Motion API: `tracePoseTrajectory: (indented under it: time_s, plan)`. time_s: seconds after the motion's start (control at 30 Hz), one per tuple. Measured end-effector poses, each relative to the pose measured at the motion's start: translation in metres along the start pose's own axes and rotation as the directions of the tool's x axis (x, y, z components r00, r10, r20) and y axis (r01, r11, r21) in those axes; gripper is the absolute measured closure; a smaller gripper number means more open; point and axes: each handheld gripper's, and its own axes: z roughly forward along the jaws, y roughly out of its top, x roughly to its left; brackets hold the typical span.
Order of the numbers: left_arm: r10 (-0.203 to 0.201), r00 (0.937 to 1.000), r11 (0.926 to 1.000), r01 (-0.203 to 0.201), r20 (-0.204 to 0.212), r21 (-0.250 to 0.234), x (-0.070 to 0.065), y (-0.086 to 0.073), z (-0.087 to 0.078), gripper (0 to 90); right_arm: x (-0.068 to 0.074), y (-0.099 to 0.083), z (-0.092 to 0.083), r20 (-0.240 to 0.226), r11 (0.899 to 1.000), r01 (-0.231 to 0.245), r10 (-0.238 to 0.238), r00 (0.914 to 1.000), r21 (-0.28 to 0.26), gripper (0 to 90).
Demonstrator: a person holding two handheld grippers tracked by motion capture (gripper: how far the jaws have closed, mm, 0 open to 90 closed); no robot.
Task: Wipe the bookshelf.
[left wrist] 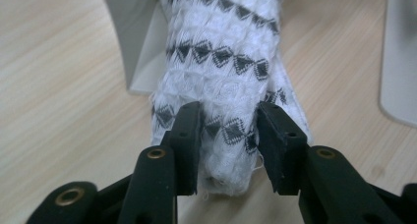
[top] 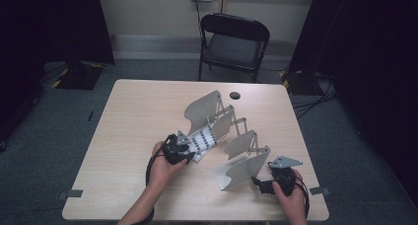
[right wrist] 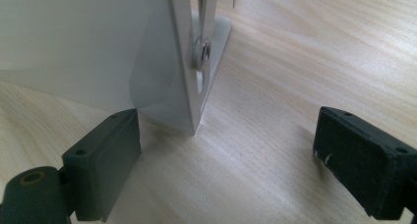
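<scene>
left gripper view shows the left gripper point(left wrist: 228, 135) clamped on the near end of a rolled towel point(left wrist: 221, 62) inside the rack point(top: 217, 111); right gripper point(right wrist: 226, 155) gapes beside the rack's near plate.

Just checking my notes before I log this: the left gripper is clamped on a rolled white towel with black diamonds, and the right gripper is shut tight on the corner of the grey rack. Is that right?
Not quite. The right gripper is open: in the right gripper view its jaws stand wide apart, with the grey rack corner beside one jaw, not pinched. The rest holds: the left gripper does clamp the rolled white towel with black diamonds.
</scene>
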Motion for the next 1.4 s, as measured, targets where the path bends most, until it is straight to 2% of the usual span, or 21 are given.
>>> tracePoseTrajectory:
  time_s: [0.03,0.13,0.27,0.3,0.33,0.43,0.57,0.7,0.83,0.9,0.97,1.07,1.13,1.2,1.37,1.4]
  plan:
    - [0.005,1.0000,0.9999,-0.005,0.002,-0.013,-0.001,0.003,0.002,64.5,0.000,0.000,0.000,-0.001,1.000,0.000,0.000,1.0000,0.000,10.1]
    - [0.007,0.9999,0.9999,-0.007,0.010,-0.011,-0.001,0.012,0.009,65.1,0.000,0.000,0.000,-0.002,1.000,0.000,0.000,1.0000,0.001,10.1]
    - [0.001,1.0000,0.9997,-0.001,0.003,-0.026,0.000,0.023,0.020,62.6,0.000,0.000,0.000,-0.003,1.000,0.001,-0.001,1.0000,-0.001,10.1]
    - [-0.019,0.9998,0.9993,0.019,0.003,-0.032,-0.001,0.024,0.023,61.0,0.000,0.000,0.000,-0.003,1.000,0.002,-0.002,1.0000,-0.001,10.1]
    - [-0.014,0.9999,0.9996,0.014,0.001,-0.024,0.001,0.025,0.025,60.4,0.000,0.000,0.000,-0.003,1.000,0.003,-0.003,1.0000,-0.001,10.1]
    - [-0.050,0.9987,0.9982,0.050,0.012,-0.031,0.002,0.023,0.030,59.7,0.000,0.000,0.000,-0.004,1.000,0.003,-0.003,1.0000,-0.001,10.0]
    - [-0.033,0.9991,0.9993,0.034,0.025,-0.015,0.002,0.018,0.023,62.2,0.000,0.000,0.000,-0.003,1.000,0.004,-0.004,1.0000,0.000,10.0]
    - [-0.049,0.9979,0.9988,0.049,0.044,-0.008,0.002,0.008,0.012,63.4,0.000,0.000,0.000,-0.003,1.000,0.004,-0.004,1.0000,0.000,10.0]
    - [-0.086,0.9945,0.9963,0.086,0.061,0.000,-0.001,-0.004,-0.002,63.6,0.000,0.000,0.000,-0.002,1.000,0.005,-0.005,1.0000,0.003,9.9]
    - [-0.078,0.9955,0.9969,0.078,0.054,0.014,-0.004,-0.007,-0.007,63.6,0.000,0.000,0.000,-0.002,1.000,0.005,-0.005,1.0000,0.002,10.0]
    - [-0.088,0.9942,0.9960,0.087,0.062,0.017,-0.005,-0.008,-0.012,63.4,0.000,0.000,0.000,-0.001,1.000,0.006,-0.006,1.0000,0.002,10.0]
    - [-0.104,0.9936,0.9944,0.104,0.045,-0.014,-0.006,-0.006,-0.015,59.1,0.000,0.000,0.000,-0.001,1.000,0.006,-0.006,1.0000,0.002,9.9]
    - [-0.098,0.9947,0.9941,0.099,0.031,-0.044,-0.004,-0.001,-0.016,52.2,0.000,0.000,0.000,-0.001,1.000,0.005,-0.005,1.0000,0.003,9.9]
    - [-0.089,0.9956,0.9930,0.091,0.028,-0.075,-0.003,0.006,-0.015,49.3,0.000,0.000,0.000,-0.001,1.000,0.005,-0.005,1.0000,0.003,10.0]
    - [-0.076,0.9970,0.9958,0.076,-0.010,-0.051,-0.003,0.018,-0.004,41.9,0.000,0.000,0.000,-0.001,1.000,0.005,-0.005,1.0000,0.003,10.0]
    - [-0.084,0.9965,0.9952,0.083,-0.005,-0.051,-0.004,0.018,0.000,40.6,0.000,0.000,0.000,-0.001,1.000,0.005,-0.005,1.0000,0.003,10.0]
